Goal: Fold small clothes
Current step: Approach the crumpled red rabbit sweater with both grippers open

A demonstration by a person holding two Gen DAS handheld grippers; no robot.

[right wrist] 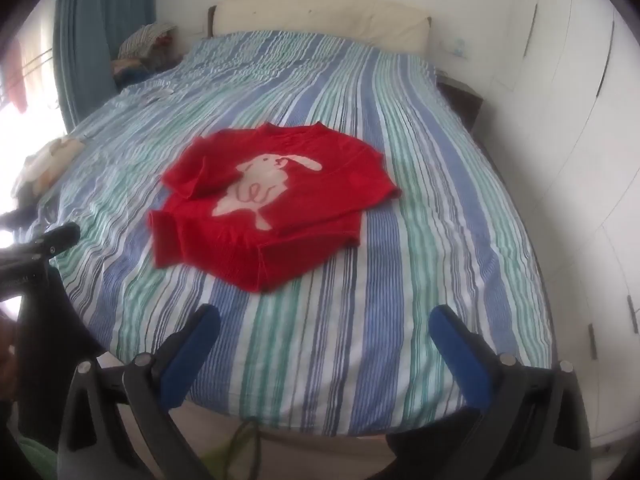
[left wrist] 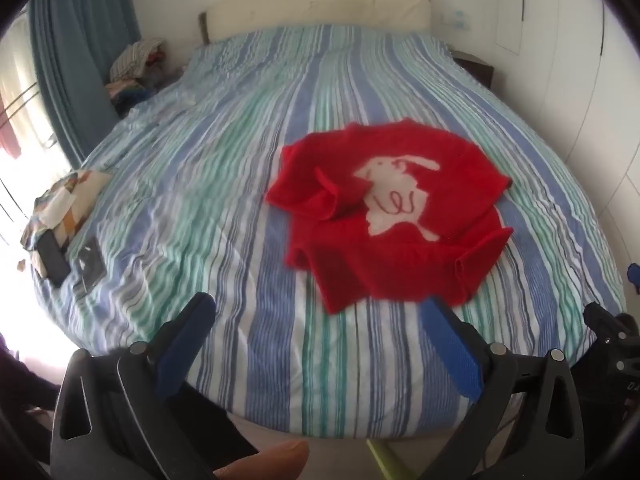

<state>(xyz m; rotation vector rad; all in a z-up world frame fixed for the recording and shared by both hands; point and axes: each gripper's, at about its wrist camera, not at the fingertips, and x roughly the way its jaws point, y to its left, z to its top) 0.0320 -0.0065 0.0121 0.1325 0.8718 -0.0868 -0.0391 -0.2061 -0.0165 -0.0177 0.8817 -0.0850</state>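
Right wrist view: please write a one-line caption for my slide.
Open right gripper above striped bed, red rabbit sweater lying unfolded ahead.

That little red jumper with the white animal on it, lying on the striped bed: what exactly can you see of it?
The small red knitted sweater looks fuzzy and soft, with a pale rabbit-like figure on its front, marked with red squiggly lines. It lies front up and rumpled, not yet neatly folded, on the blue, green and white striped bedcover, neckline toward the headboard. One sleeve is folded in over the chest; the other lies along the body. Only the cover touches it; both grippers stand apart from it.
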